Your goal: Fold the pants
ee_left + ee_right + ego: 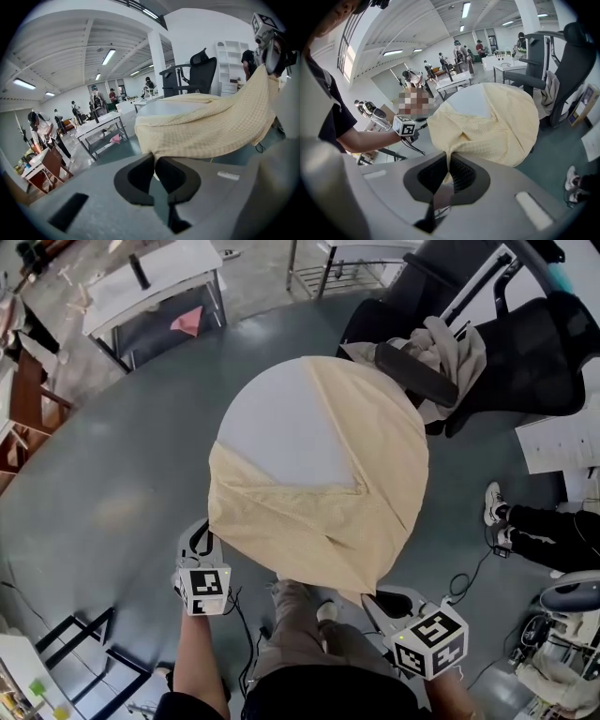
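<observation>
Workshop surroundings.
Round white table (pixel 281 432); black office chair (pixel 534 352) draped with beige cloth (pixel 464 352) just beside it; white workbench (pixel 178 268) well apart.

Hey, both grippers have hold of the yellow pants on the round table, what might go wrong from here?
The left gripper and right gripper each pinch only a small bit of the pants at their edge, so the cloth might slip out. The pants hang over the near rim of the table, so a pull toward you could drag them off.
</observation>
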`<state>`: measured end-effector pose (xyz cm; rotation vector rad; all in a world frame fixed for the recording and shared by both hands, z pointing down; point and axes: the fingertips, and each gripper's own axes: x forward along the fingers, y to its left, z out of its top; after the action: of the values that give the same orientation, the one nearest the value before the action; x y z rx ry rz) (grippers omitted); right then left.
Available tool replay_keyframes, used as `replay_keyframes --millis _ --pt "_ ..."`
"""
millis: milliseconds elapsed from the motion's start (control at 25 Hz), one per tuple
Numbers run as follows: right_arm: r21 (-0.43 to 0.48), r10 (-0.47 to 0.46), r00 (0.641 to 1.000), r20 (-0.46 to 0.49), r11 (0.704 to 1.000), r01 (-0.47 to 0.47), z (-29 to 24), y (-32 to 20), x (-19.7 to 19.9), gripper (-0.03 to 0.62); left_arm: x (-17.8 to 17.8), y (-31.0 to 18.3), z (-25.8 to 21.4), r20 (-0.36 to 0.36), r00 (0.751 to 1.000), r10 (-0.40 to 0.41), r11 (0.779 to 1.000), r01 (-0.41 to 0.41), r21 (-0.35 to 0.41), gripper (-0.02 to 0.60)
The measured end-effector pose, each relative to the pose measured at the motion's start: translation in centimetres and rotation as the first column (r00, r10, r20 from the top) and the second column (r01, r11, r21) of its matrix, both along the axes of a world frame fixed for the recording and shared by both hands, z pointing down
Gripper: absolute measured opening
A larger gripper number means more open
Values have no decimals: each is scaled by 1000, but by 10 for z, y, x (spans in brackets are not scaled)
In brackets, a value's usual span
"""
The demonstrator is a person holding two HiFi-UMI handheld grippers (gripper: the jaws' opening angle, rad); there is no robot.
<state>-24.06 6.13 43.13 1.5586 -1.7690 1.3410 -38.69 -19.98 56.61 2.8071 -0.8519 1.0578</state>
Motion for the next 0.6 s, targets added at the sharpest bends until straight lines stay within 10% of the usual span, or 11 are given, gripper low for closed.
replay_keyframes --millis 600 --pt "87 -115 990 79 990 108 -11 9 -11 8 30 -47 -106 73 997 7 995 -14 99 5"
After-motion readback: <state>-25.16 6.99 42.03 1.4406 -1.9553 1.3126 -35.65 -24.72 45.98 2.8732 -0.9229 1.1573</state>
